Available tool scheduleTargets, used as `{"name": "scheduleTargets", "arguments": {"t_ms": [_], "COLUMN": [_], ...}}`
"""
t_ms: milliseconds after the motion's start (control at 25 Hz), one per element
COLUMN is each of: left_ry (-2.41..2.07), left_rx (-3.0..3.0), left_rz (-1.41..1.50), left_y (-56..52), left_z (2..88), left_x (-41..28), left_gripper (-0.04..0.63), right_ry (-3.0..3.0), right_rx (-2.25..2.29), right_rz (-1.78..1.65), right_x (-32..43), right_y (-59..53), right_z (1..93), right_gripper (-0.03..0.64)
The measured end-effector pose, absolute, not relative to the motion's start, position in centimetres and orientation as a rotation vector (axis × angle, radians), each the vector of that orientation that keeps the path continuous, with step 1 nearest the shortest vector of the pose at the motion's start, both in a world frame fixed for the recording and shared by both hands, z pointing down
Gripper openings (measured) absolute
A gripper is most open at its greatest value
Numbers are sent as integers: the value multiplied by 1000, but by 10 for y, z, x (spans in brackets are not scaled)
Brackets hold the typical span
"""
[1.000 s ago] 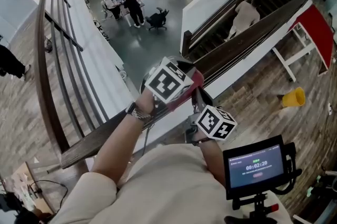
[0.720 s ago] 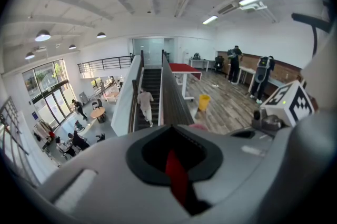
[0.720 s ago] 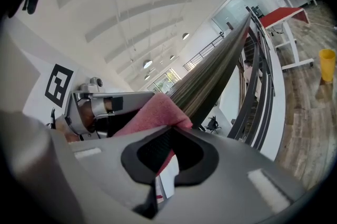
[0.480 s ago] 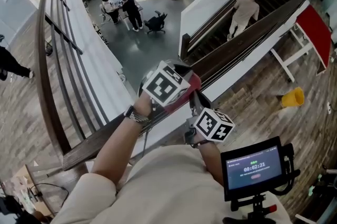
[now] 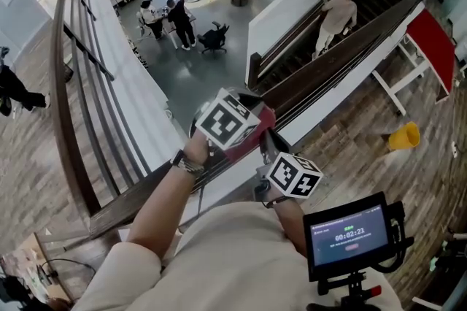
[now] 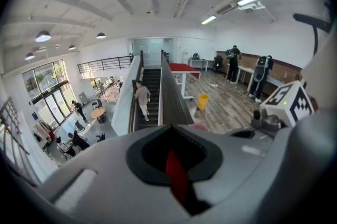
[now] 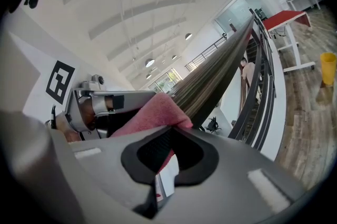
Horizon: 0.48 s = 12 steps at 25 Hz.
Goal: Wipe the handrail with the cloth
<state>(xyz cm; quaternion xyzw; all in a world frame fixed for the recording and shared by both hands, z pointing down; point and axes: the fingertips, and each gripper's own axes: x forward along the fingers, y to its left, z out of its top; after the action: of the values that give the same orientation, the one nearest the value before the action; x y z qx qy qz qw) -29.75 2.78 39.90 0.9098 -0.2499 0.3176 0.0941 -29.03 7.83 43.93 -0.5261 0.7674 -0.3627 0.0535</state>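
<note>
A dark wooden handrail [image 5: 139, 201] runs from the lower left up to the right along a balcony edge. A red cloth [image 5: 261, 127] lies bunched on it between my two grippers. The left gripper's marker cube [image 5: 226, 121] sits over the rail, and the right gripper's cube [image 5: 292, 175] is just below and to its right. In the left gripper view the left gripper [image 6: 176, 168] is shut with a strip of the red cloth [image 6: 177, 178] pinched in it. In the right gripper view the right gripper [image 7: 163, 165] is shut on the cloth [image 7: 152, 115] and its white label, beside the handrail [image 7: 210, 81].
Beyond the rail is a deep drop to an atrium floor with people at tables [image 5: 171, 14]. A person [image 5: 334, 16] climbs the staircase at upper right. A yellow bucket [image 5: 406, 136] and a red table [image 5: 438, 39] stand on the wood floor. A screen [image 5: 349, 233] hangs at my chest.
Both grippers stay at almost the same spot on the rail with the cloth. The person on the stairs has climbed a little higher.
</note>
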Motion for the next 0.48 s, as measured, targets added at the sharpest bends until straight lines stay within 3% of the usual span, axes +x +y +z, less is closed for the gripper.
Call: {"name": "scheduleTargets", "arguments": {"t_ms": [480], "left_ry": [-757], "left_rx": [2698], "left_rz": [969], "left_y": [29], "left_z": [403], "left_x": [-292], "left_gripper": [5], "right_ry": [2298], "right_rx": [-1592], "right_rz": [-1115], "right_x": [-285], "right_y": [79], "right_z": [443], "right_gripper": [-11]}}
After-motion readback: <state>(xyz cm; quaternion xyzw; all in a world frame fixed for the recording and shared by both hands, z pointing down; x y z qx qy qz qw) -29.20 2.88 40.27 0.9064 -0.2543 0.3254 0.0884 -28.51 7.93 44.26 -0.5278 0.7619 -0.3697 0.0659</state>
